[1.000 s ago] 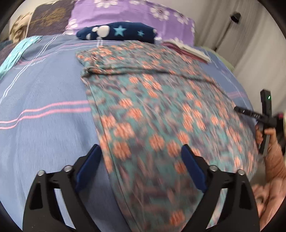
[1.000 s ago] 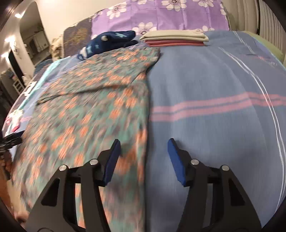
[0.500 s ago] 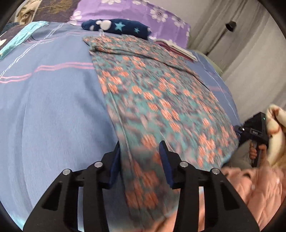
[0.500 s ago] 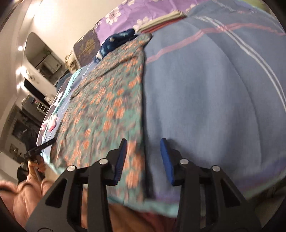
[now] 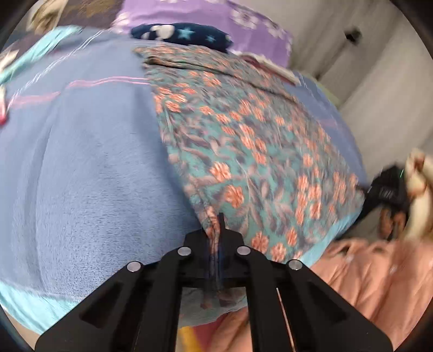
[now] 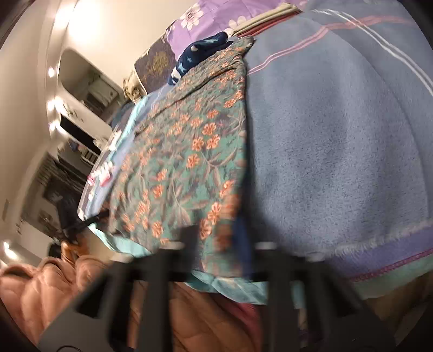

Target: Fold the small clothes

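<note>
A teal garment with orange flowers [image 5: 243,151] lies spread lengthwise on the blue blanket [image 5: 81,176]. My left gripper [image 5: 216,224] is at its near left corner, jaws closing tight with a bunched fold of the fabric pinched between the pads. In the right wrist view the same floral garment [image 6: 184,151] runs away from me. My right gripper [image 6: 222,238], blurred, is closing on its near right corner at the bed's edge, with cloth between the fingers. The right gripper [image 5: 387,189] also shows at the far right of the left wrist view.
A navy star-print cloth [image 5: 181,33] and a folded stack [image 6: 259,21] lie at the head of the bed by purple floral pillows [image 6: 205,16]. A person's pink quilted sleeve [image 5: 379,270] hangs below the bed's edge. A bright room opens on the left [image 6: 81,108].
Both grippers came toward the near edge of the bed and went from open to shut, each pinching a near corner of the floral garment. The right wrist rolled and tilted.
</note>
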Tool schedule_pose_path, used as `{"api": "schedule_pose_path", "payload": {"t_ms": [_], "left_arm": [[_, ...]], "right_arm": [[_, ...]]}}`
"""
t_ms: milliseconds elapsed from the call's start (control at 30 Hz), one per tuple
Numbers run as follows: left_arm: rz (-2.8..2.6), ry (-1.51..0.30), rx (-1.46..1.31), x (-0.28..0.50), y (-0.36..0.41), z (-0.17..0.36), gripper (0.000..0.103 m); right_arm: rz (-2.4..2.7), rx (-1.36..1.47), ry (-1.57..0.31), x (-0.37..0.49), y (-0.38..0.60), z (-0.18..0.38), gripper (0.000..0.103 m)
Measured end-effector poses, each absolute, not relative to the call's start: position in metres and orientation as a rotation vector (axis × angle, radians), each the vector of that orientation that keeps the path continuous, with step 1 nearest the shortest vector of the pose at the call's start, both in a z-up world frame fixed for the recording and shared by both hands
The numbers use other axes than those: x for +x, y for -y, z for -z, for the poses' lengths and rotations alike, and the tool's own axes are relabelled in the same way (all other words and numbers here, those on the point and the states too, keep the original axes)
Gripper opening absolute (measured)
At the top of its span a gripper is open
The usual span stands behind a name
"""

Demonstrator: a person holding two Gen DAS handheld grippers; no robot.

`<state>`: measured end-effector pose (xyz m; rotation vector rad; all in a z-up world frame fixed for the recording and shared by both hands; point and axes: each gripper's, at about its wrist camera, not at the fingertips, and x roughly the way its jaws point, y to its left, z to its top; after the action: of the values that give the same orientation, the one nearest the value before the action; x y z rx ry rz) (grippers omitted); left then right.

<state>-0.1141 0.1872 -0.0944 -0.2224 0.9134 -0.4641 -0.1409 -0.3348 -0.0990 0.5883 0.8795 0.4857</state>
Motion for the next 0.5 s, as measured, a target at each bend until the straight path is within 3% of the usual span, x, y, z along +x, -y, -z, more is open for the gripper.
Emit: {"api": "schedule_pose_path", "payload": {"t_ms": [300, 500], "left_arm": [[0.503, -0.562, -0.237, -0.139, -0.190, -0.015, 0.003], [0.528, -0.539, -0.359, -0.148, -0.203, -0.014, 0.003]], "right_arm": [[-0.551, 0.669, -0.488, -0.156, 0.364, -0.003, 0.002], [-0.577, 0.726, -0.434, -0.166, 0.374, -0.011, 0.003]]}}
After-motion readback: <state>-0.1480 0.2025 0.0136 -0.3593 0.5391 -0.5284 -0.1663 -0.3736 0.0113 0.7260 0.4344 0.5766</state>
